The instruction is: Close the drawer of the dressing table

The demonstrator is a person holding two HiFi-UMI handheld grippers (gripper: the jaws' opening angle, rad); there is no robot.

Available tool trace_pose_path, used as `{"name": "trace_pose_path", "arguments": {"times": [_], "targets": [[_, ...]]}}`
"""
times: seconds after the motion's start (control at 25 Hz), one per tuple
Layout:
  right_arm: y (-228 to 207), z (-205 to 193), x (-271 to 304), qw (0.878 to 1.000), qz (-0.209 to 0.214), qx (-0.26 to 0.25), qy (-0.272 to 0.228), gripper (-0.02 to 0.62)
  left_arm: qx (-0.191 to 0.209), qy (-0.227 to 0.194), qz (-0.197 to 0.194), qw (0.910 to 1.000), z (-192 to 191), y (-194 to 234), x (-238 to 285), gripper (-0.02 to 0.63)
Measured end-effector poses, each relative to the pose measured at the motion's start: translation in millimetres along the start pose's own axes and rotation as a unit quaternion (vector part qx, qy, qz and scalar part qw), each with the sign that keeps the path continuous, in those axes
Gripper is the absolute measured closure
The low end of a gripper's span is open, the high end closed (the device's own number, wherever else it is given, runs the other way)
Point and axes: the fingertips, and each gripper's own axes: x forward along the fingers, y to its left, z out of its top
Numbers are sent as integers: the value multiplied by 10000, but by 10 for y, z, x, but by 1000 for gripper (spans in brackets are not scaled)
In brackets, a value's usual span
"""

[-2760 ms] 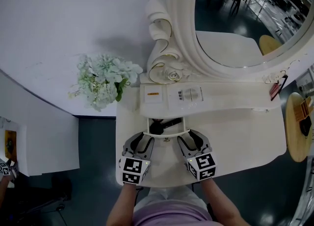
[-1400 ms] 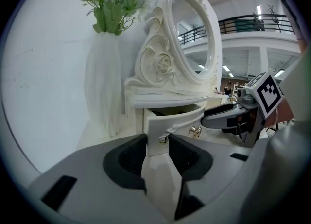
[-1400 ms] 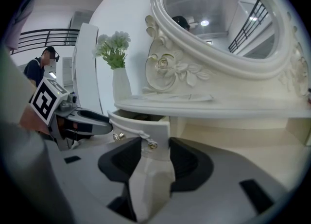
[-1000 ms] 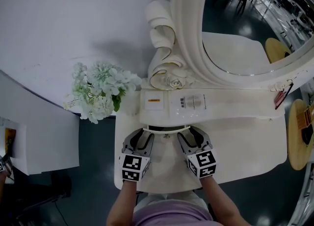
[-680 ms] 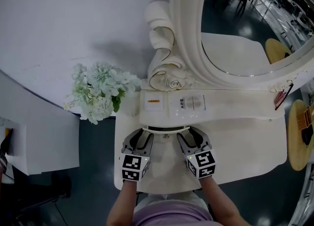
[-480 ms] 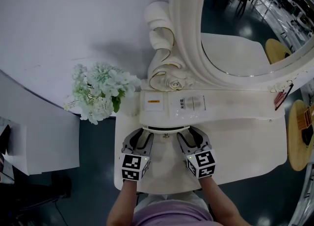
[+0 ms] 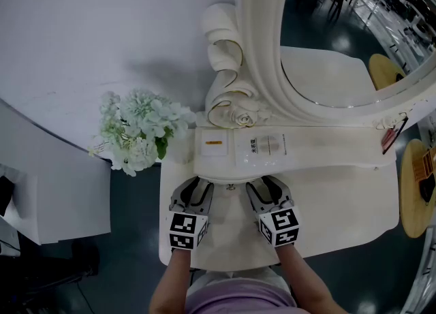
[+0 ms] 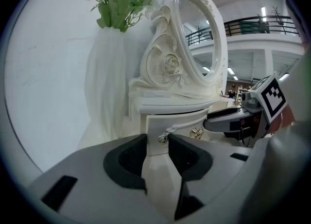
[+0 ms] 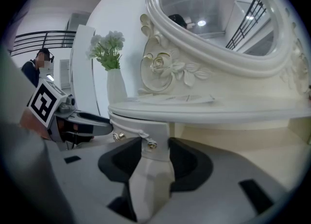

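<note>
The one drawer [image 8: 184, 121] sits almost flush under the dressing table's shelf, above the surface [image 7: 340, 203]. It is judged rigid, light and free-sliding, best pushed squarely on its front beside the single handle [image 8: 177, 128]. The left tongs [image 7: 196, 184] and right tongs [image 7: 264, 183] are held spread against that front, with nothing pinched.

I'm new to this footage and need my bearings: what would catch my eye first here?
An ornate white mirror with a carved rose dominates the back of the dressing table, with a pale bouquet beside its left end. At the near edge, the left hand-held gripper and right hand-held gripper, each bearing a black-and-white marker cube, sit side by side, tips at the small central drawer.
</note>
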Motion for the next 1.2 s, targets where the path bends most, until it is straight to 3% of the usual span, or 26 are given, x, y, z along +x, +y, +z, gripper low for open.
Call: {"name": "trace_pose_path", "arguments": {"times": [1.2], "targets": [[-109, 73, 158, 9999, -122, 78, 7, 411, -85, 30, 19, 10000, 89, 104, 175, 462]]}}
